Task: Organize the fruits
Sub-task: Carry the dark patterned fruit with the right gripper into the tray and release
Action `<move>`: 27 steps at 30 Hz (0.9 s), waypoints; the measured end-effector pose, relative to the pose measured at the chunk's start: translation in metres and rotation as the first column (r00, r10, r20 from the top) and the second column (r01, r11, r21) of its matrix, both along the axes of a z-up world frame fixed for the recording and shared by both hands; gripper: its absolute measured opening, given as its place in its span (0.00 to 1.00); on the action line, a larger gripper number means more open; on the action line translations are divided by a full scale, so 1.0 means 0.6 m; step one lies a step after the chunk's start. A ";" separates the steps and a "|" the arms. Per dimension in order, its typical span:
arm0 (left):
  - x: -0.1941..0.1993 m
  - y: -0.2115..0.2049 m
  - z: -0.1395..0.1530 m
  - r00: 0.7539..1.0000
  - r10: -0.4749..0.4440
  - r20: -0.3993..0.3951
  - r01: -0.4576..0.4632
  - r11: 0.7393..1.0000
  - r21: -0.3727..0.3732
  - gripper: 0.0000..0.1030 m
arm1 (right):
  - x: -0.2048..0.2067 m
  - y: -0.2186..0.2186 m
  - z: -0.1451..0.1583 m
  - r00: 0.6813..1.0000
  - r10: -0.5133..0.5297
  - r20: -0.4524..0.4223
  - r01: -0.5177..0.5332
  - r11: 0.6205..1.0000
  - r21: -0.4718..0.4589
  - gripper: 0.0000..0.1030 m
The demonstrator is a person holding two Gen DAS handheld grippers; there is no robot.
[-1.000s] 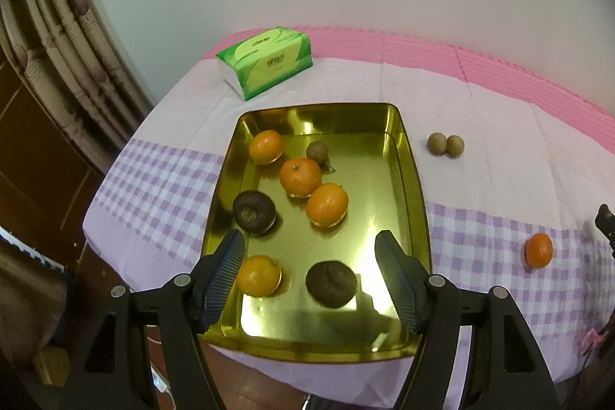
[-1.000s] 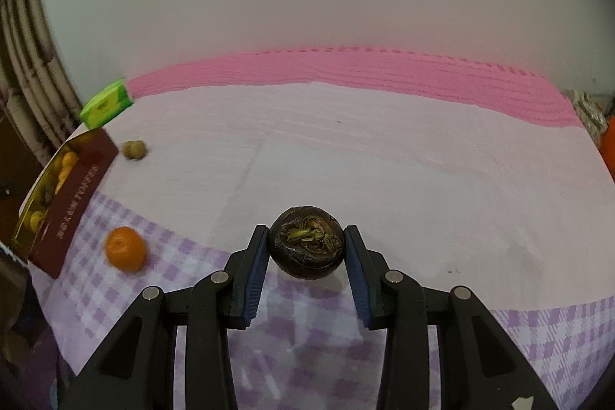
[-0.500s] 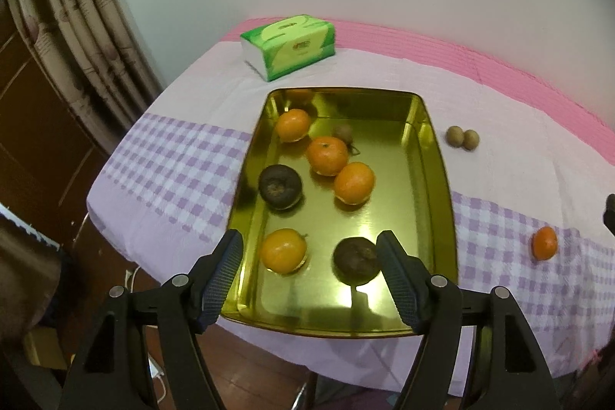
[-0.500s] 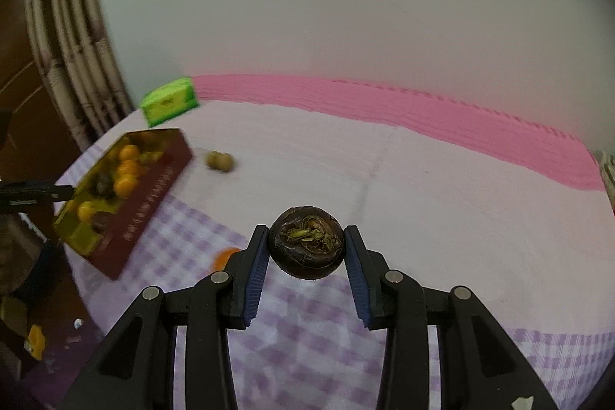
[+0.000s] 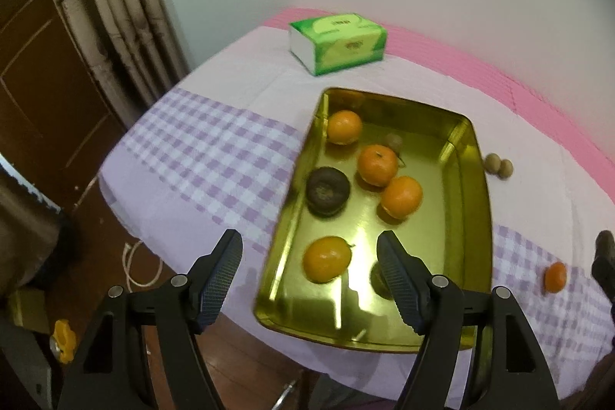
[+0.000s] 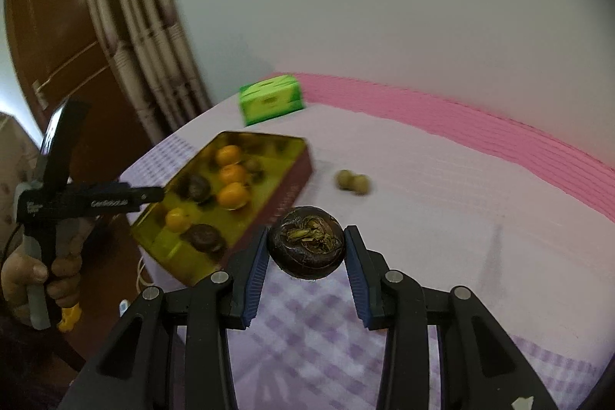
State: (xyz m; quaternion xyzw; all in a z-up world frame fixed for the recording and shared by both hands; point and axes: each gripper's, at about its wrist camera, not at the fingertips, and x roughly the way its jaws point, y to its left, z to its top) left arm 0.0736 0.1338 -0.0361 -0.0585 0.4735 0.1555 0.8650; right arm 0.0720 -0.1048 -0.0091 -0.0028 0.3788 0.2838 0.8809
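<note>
Hand-held gripper, left wrist view: left hand-held gripper [image 5: 309, 279] stands spread and empty, hovering over the near end of the gold tray [image 5: 485, 218].
Tray contents, left wrist view: four oranges, the nearest one [image 5: 326, 259] between the spread fingers in the picture; a dark round fruit [image 5: 328, 191] by the left wall; another dark fruit [image 5: 378, 279] half hidden behind the right finger; a small brown one [image 5: 394, 142] towards the far end.
Loose fruit, left wrist view: one orange [image 5: 555, 277] and a pair of small brown fruits [image 5: 497, 165] lie on the tabletop [image 5: 215, 156], well apart from each other, outside the tray.
Other, left wrist view: a green tissue pack [image 5: 338, 41] sits beyond the tray.
Hand-held gripper, right wrist view: right hand-held gripper [image 6: 306, 258] pinches a dark fruit [image 6: 306, 246] across its sides, stem scar facing the camera, carried above the checked cloth, near the tray's long side.
Person, right wrist view: a hand [image 6: 40, 273] grips the other tool's handle at far left.
Handling, judged: the dark fruit looks light, round and hard-shelled, so a grip across its widest part seems right; it could roll once set down.
Handling of oranges, judged: soft peel, slightly yielding; take each across the middle with modest squeeze.
Small brown pair, judged: tiny and likely to slip; pinch low and centred.
</note>
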 end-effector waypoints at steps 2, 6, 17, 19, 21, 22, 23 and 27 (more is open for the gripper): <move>-0.001 0.003 0.005 1.000 0.009 0.011 -0.010 1.000 0.030 0.71 | 0.002 0.024 -0.002 0.999 0.033 -0.004 -0.033 0.999 -0.001 0.35; -0.002 0.015 0.009 0.999 0.042 0.028 -0.043 0.997 0.071 0.71 | 0.011 0.083 -0.010 0.994 0.107 -0.009 -0.107 0.994 -0.014 0.35; 0.006 0.035 -0.010 0.997 0.070 -0.010 -0.070 0.997 0.016 0.71 | 0.077 0.163 -0.045 0.984 0.168 -0.061 -0.170 0.985 -0.038 0.35; 0.007 0.028 -0.011 0.998 0.060 -0.011 -0.059 0.998 0.036 0.71 | 0.094 0.175 -0.051 0.983 0.172 -0.067 -0.175 0.984 -0.040 0.35; 0.008 0.022 -0.010 0.999 0.051 -0.009 -0.051 0.997 0.052 0.71 | 0.110 0.188 -0.056 0.982 0.177 -0.066 -0.181 0.982 -0.056 0.35; 0.008 0.022 -0.009 0.999 0.050 -0.007 -0.049 0.997 0.055 0.71 | 0.117 0.194 -0.059 0.982 0.180 -0.064 -0.184 0.981 -0.065 0.35; 0.008 0.021 -0.009 0.999 0.049 -0.006 -0.048 0.997 0.058 0.71 | 0.124 0.199 -0.063 0.981 0.181 -0.064 -0.185 0.980 -0.076 0.35; 0.011 0.018 -0.011 0.999 0.040 -0.013 -0.039 0.997 0.062 0.71 | 0.159 0.216 -0.083 0.982 0.170 -0.080 -0.179 0.977 -0.117 0.35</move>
